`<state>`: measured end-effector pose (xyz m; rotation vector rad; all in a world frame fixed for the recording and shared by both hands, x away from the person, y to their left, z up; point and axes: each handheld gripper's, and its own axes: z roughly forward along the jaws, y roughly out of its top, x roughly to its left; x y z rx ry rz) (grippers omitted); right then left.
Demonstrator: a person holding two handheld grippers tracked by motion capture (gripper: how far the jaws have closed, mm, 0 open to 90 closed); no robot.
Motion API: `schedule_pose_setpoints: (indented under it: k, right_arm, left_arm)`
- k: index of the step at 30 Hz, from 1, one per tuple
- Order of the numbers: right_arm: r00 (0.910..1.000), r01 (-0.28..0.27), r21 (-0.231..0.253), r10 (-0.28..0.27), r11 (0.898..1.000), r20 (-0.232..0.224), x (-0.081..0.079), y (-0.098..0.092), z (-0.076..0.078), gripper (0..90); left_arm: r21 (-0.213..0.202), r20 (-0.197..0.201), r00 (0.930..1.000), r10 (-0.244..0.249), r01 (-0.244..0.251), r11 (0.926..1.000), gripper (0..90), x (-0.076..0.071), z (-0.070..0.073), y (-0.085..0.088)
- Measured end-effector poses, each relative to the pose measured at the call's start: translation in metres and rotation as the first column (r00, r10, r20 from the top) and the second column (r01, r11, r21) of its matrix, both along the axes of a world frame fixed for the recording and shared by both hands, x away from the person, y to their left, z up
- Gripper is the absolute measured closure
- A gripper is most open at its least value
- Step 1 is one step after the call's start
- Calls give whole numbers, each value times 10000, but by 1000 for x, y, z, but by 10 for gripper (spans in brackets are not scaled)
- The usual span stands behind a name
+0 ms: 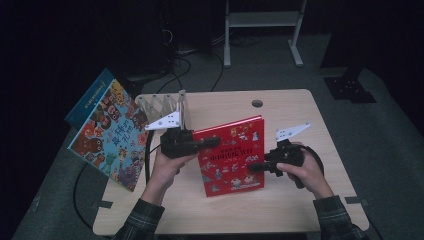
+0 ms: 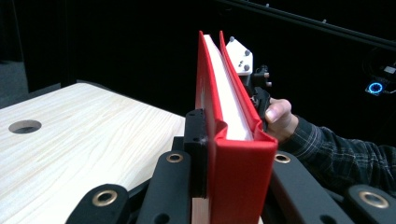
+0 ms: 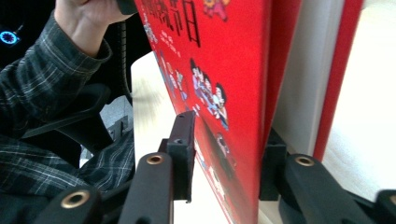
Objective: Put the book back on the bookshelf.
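Note:
A red picture book [image 1: 230, 155] stands upright on the wooden table [image 1: 310, 200], its cover facing the person. My left gripper [image 1: 212, 142] is shut on its spine edge; in the left gripper view the pad presses the red cover [image 2: 233, 163]. My right gripper [image 1: 252, 167] is at the book's opposite, open edge. In the right gripper view the front cover [image 3: 233, 70] runs between the jaws, one pad lying between cover and white pages [image 3: 303, 93]. The other pad stands a little off the cover, so the right gripper [image 3: 229, 149] is open.
A colourful picture book [image 1: 107, 135] leans tilted past the table's left edge. A folding wooden rack [image 1: 165, 105] stands at the back left of the table, and a round hole [image 1: 257, 103] sits near the far edge. A white metal frame [image 1: 260, 20] stands on the floor beyond.

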<state>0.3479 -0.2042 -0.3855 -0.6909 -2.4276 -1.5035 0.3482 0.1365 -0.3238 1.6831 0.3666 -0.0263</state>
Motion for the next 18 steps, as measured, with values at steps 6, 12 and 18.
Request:
schedule_pose_setpoints:
  k: [6, 12, 18]
  right_arm:
    - [10000, 78, -7, -78, 10000, -5, -1, -4, 3, 592]
    - [9991, 420, -91, -420, 9991, 1, 0, -12, 0, 585]
    - [9922, 1075, -472, -1041, 9931, 692, -2, -18, 3, 531]
  left_arm:
    - [63, 61, 9999, 126, -126, 9999, 785, 0, 4, 3]
    - [37, 153, 9994, 295, -296, 9996, 795, -2, 8, 7]
    - [-152, 238, 9982, 556, -552, 9984, 796, -4, 8, 8]
